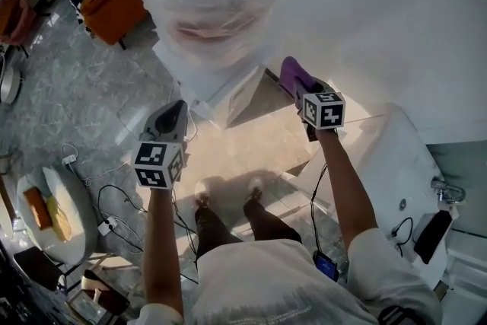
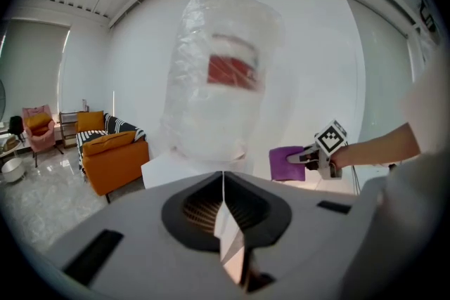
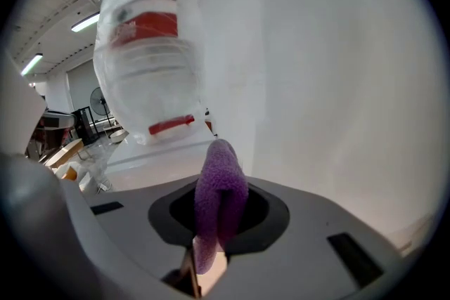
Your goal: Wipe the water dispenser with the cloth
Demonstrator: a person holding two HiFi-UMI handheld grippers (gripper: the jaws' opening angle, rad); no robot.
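Pinching cloth (image 3: pixel 220 204) between right fingers (image 3: pixel 205 279)

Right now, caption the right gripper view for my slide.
Right tool holds a purple cloth before the plastic-wrapped water dispenser bottle.

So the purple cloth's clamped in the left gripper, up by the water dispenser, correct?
Not quite: the purple cloth is clamped in the right gripper, up by the water dispenser. The right gripper view shows it between those jaws; the left gripper is shut on nothing.

All three views toward water dispenser (image 1: pixel 219 86)
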